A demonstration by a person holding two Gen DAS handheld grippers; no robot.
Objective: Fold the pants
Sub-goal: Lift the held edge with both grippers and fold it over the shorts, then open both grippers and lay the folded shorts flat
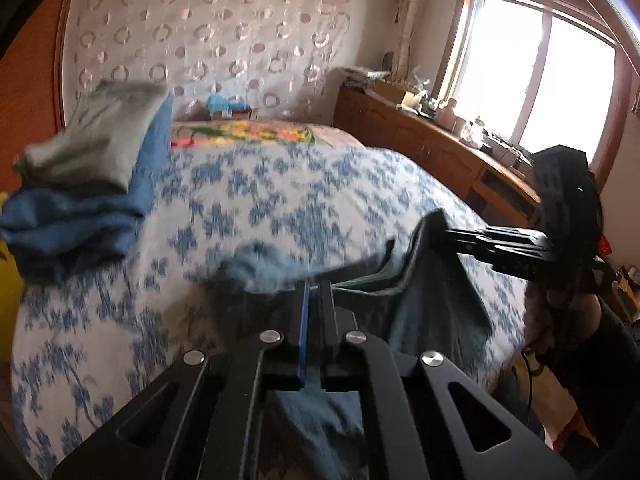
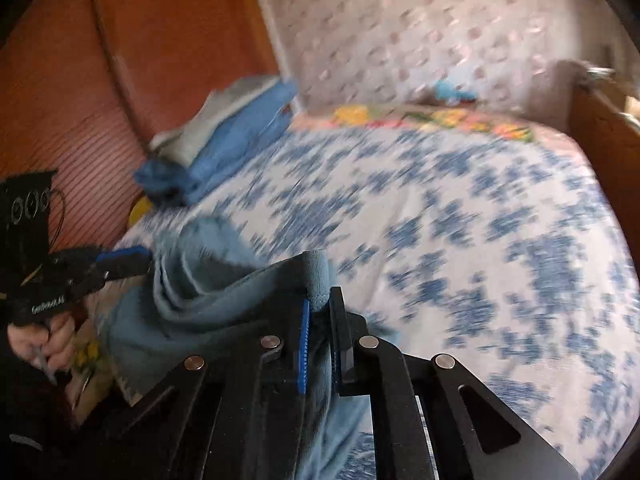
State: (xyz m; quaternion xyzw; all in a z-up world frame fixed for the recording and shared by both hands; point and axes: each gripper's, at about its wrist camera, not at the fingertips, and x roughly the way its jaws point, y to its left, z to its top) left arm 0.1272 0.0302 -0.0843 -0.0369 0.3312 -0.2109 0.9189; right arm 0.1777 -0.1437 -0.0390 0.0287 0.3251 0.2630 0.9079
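Observation:
The pants point(image 1: 436, 300) are blue-grey soft fabric, held up above the bed between both grippers. My left gripper point(image 1: 314, 286) is shut on one edge of the pants; cloth bunches ahead of its tips and hangs below. It also shows in the right wrist view point(image 2: 136, 262) at the left. My right gripper point(image 2: 320, 296) is shut on a hemmed edge of the pants point(image 2: 208, 292), which drape down to the left. It shows in the left wrist view point(image 1: 442, 232) at the right, pinching the cloth.
A bed point(image 1: 280, 184) with a blue-and-white floral cover lies ahead. A pile of folded grey and blue clothes point(image 1: 92, 184) sits at its left side. A wooden dresser point(image 1: 432, 140) with clutter runs under the window at right. A wooden wall point(image 2: 80, 80) stands left.

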